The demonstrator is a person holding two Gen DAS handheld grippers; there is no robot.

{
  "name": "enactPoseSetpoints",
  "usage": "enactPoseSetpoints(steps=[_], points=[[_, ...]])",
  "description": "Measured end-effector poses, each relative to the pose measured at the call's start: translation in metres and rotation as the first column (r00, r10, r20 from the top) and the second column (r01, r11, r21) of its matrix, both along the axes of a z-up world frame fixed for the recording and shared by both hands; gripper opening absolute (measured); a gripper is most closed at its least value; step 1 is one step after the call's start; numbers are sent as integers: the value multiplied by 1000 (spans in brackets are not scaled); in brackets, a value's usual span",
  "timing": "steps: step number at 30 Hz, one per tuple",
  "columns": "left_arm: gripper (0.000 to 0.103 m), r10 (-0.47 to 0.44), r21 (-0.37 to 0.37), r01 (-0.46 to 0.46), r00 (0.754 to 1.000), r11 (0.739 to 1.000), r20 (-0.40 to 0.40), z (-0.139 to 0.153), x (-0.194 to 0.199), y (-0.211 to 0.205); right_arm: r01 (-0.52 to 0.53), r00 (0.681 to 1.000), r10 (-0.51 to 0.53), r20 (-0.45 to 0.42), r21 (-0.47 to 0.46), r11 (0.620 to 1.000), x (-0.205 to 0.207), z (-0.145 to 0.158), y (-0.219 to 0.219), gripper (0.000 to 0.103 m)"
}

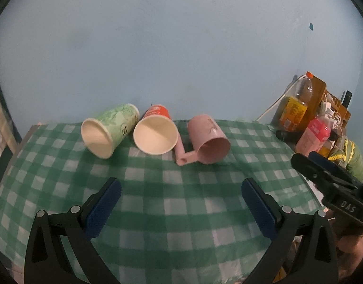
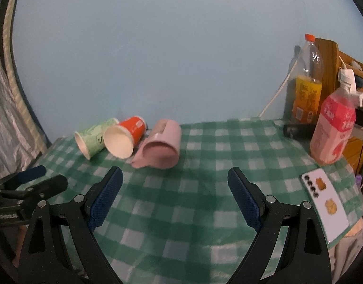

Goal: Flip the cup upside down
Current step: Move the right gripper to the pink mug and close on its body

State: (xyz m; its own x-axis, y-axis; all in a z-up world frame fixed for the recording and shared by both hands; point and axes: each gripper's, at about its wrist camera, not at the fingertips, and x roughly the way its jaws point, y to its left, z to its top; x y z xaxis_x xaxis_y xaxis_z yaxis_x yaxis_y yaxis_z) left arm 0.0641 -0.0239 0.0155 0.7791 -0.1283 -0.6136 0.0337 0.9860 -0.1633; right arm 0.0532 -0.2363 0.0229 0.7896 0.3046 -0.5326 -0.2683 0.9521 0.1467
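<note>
Three cups lie on their sides in a row at the far edge of the table, mouths toward the grippers. In the left wrist view they sit at about 12 o'clock: green cup at 11, red cup at 12, pink mug at 1. Green and red appear to touch; the mug's handle lies just beside the red cup's rim.

The left gripper hovers above the cloth, jaws spread wide, holding nothing. The right gripper is likewise wide and empty; its view puts the mug nearest, at 12 o'clock.

The task does not say which cup is meant.

Risks, as judgements:

1. Rolling. Each cup rests on a curved wall. A jaw touching one side first will likely roll it toward the wall or into its neighbour.
2. Crowding. The cups lie close together. A finger pushed between green and red, or between red and the mug's handle, may knock the wrong cup.
3. Crushing. The paper cups look thin; a hard squeeze near the rim could buckle them.
4. Collision. The two grippers are near each other; each shows at the edge of the other's view.
5. Clutter. Bottles at 2 o'clock and a phone at 3 o'clock limit a wide swing of the right gripper.
</note>
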Motion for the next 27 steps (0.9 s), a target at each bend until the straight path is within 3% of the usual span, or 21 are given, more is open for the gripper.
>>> enactPoseSetpoints(steps=[8, 13, 20, 27], points=[[102, -15, 57, 16, 1000, 998, -25, 25, 40, -16, -45, 998, 45, -35, 11, 999, 35, 23, -10, 89], [102, -31, 62, 35, 997, 997, -68, 29, 72, -27, -68, 990, 76, -121, 65, 996, 69, 28, -18, 89], [102, -42, 71, 56, 982, 996, -184, 16, 126, -45, -42, 960, 78, -270, 136, 990, 124, 18, -30, 89], [102, -34, 54, 55, 943, 997, -332, -11, 182, -61, 12, 917, 59, -395, 174, 985, 167, -2, -40, 89]])
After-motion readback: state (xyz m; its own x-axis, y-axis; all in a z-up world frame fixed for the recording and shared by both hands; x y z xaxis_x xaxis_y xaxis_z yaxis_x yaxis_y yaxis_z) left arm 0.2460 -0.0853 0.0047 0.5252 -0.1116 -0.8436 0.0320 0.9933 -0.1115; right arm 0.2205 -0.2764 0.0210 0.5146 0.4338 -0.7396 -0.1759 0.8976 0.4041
